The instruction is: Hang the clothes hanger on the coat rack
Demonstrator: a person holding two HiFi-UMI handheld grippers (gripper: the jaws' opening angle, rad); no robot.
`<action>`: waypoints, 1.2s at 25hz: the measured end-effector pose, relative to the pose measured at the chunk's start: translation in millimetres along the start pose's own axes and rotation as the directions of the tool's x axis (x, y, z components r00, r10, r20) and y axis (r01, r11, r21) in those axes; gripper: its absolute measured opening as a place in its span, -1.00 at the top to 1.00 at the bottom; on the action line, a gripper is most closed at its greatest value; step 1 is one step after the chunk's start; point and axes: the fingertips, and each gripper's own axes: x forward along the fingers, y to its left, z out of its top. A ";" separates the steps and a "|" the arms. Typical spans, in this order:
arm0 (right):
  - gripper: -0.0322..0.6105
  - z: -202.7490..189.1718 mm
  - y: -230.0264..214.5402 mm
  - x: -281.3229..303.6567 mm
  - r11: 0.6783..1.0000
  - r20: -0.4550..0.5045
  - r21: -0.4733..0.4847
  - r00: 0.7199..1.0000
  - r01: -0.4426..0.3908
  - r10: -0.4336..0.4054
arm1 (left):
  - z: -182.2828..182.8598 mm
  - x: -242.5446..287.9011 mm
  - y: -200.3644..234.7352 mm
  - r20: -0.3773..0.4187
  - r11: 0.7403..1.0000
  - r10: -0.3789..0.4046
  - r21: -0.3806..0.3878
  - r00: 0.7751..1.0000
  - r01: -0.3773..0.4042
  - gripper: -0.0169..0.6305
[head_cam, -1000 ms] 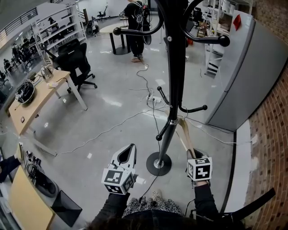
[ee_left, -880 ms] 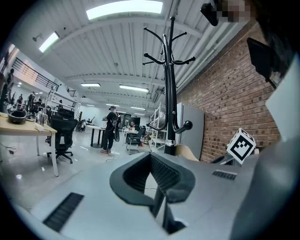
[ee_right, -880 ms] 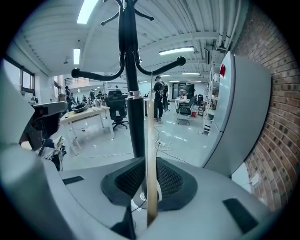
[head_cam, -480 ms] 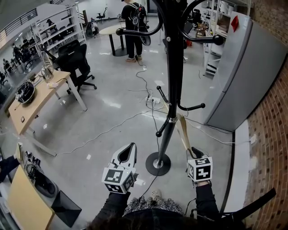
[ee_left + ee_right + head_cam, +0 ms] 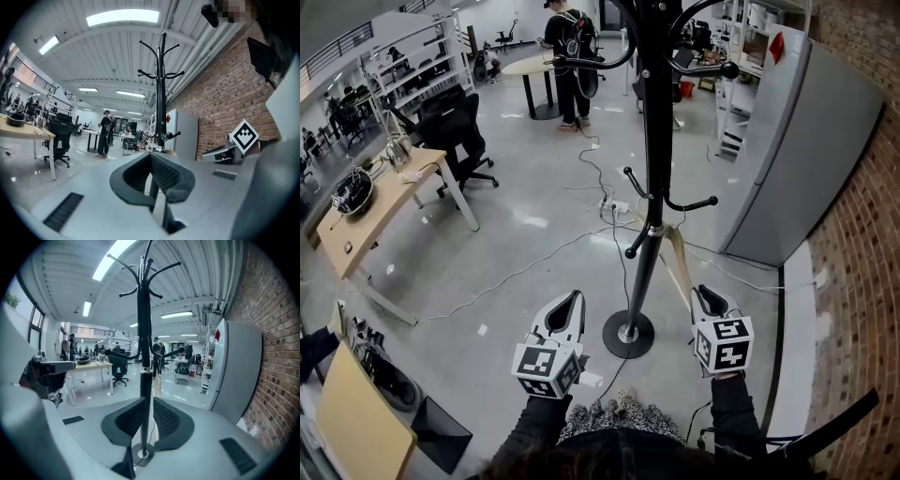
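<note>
Hanger (image 5: 682,265) slants up and ahead from the right hand-held gripper (image 5: 706,294), whose jaws pinch it. Its far end nears the rack's (image 5: 654,141) lower hooks. The left hand-held gripper (image 5: 574,300), closed and empty, sits left of the pole.

- coat rack (image 5: 649,141): black, single upright pole, round disc base flat on the floor (image 5: 534,253).
- Silver collar partway up the pole. Just above it, a ring of short upturned hooks with ball ends; long curved arms at the top, also ball-tipped.
- No hook shows anything hanging on it.
- Same rack in the left gripper view (image 5: 162,93) and, close up, in the right gripper view (image 5: 144,333).
- clothes hanger (image 5: 679,261): pale wood, slim, tilted. Lower end clamped in the right gripper (image 5: 705,298), upper end up by the collar, right of the pole; contact with the rack can't be told.
- Right gripper view: hanger (image 5: 157,386) shows only as a thin tan strip beside the pole.
</note>
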 end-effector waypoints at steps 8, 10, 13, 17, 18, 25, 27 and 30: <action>0.87 6.5 45.2 -65.9 0.998 0.108 -0.057 0.994 -0.018 0.024 | -18.1 -46.2 -38.0 -0.022 0.996 -0.084 -0.010 0.996 0.084 0.92; 0.87 3.2 55.8 -80.9 0.998 0.125 -0.068 0.992 -0.015 0.023 | -22.3 -59.4 -43.8 -0.024 0.995 -0.096 -0.014 0.995 0.096 0.92; 0.87 -0.8 72.3 -101.0 0.996 0.135 -0.092 0.991 -0.009 0.022 | -24.8 -76.6 -45.9 -0.028 0.995 -0.098 -0.018 0.995 0.098 0.92; 0.87 6.2 83.8 -120.7 0.994 0.153 -0.111 0.988 -0.019 0.036 | -12.5 -87.3 -42.0 -0.010 0.997 -0.074 -0.008 0.997 0.074 0.92; 0.87 8.1 84.0 -124.5 0.994 0.159 -0.106 0.986 -0.027 0.044 | -7.6 -89.0 -43.5 -0.001 0.998 -0.069 -0.004 0.998 0.069 0.92; 0.87 2.7 78.7 -156.7 0.997 0.190 -0.057 0.979 -0.060 0.069 | 8.4 -108.4 -74.4 0.026 0.999 -0.054 0.003 0.998 0.054 0.92; 0.87 0.6 77.2 -167.0 0.997 0.203 -0.040 0.976 -0.067 0.074 | 10.0 -112.7 -85.6 0.024 0.999 -0.051 0.006 0.998 0.051 0.92; 0.87 -3.8 73.2 -182.5 0.998 0.226 -0.031 0.972 -0.063 0.069 | 8.1 -118.2 -103.6 0.027 0.999 -0.051 0.008 0.998 0.050 0.92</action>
